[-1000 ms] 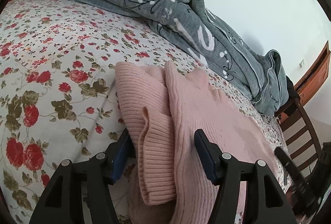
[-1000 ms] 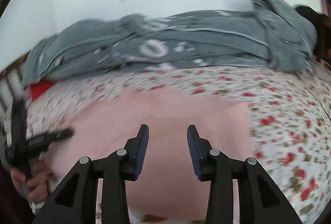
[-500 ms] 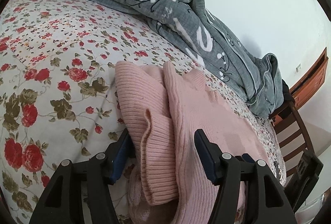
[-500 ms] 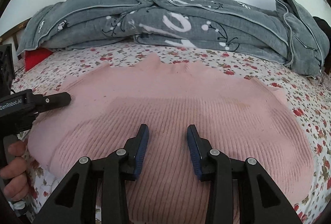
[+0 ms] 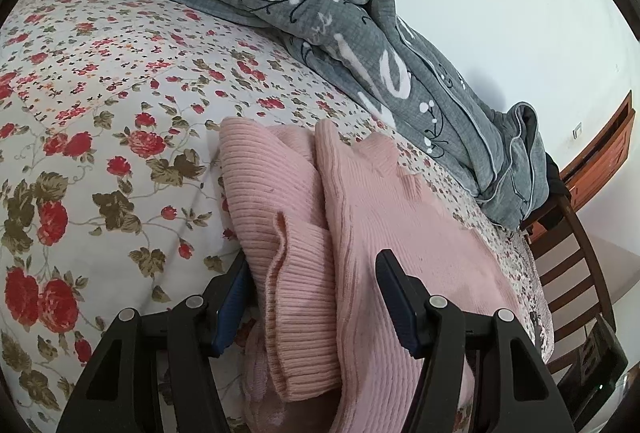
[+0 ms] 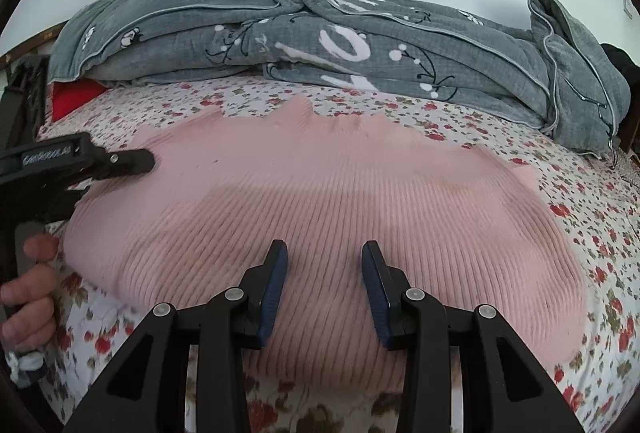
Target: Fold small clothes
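Left wrist view: the left gripper [image 5: 316,297] points down at the left end of the pale pink ribbed knit sweater [image 5: 400,233], which lies on the white bedsheet printed with red roses [image 5: 100,113]. A ribbed sleeve cuff [image 5: 296,297], folded in over the garment, sits between the two blue-padded fingers. The jaws stand about half open; the left pad is right beside the cuff, partly hidden by it, and the right pad rests over the body knit, so neither shows a clamp and no grip is seen. From this gripper the sweater's long axis runs away toward the upper right, toward the rumpled grey quilt with white lettering [image 5: 360,45] and a brown wooden chair [image 5: 568,273] at the bed's far edge. Right wrist view: the right gripper [image 6: 324,285] hangs over the near hem at about mid-width of the sweater [image 6: 320,201], jaws parted rather narrowly with nothing between them. Whether the tips touch the knit cannot be told. Here the sweater spreads crosswise, left to right, collar on the far side toward the quilt [image 6: 360,45]. The left gripper [image 6: 132,163], held in a person's hand [image 6: 28,293], sits at the garment's left edge. Judgement: the left gripper is nearer the folded sleeve; the right is placed for the near hem, so a hem-to-collar fold would run away from it.
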Tool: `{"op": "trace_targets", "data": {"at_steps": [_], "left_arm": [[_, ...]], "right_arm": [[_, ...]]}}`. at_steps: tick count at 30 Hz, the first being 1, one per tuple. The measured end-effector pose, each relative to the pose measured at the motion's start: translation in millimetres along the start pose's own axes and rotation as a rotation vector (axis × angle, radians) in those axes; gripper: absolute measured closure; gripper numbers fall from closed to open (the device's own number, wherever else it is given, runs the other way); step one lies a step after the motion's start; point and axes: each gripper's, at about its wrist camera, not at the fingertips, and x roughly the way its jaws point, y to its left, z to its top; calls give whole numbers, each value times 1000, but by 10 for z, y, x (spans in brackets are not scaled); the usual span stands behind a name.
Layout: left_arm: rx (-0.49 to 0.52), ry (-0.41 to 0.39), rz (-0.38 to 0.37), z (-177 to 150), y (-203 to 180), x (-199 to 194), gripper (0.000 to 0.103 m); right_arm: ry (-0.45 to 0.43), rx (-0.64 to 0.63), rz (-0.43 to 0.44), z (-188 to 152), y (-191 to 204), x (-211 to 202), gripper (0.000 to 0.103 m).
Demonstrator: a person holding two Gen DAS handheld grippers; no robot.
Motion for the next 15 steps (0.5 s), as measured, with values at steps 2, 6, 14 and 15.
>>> {"op": "trace_targets", "data": {"at_steps": [2,6,14,15], "left_arm": [[5,2,0,1,-22,25,42],[17,4,8,1,-57,67,42],[43,-3,25,-8,-94,129,42],[48,-2,28,-10,-99,134,42]], "right_arm": [[-10,-13,-11,-16,23,7,65],[-19,-8,-17,30,34,59,65],[13,25,-21,165,-2,221,65],[8,21,-21,156,0,216,65]]}}
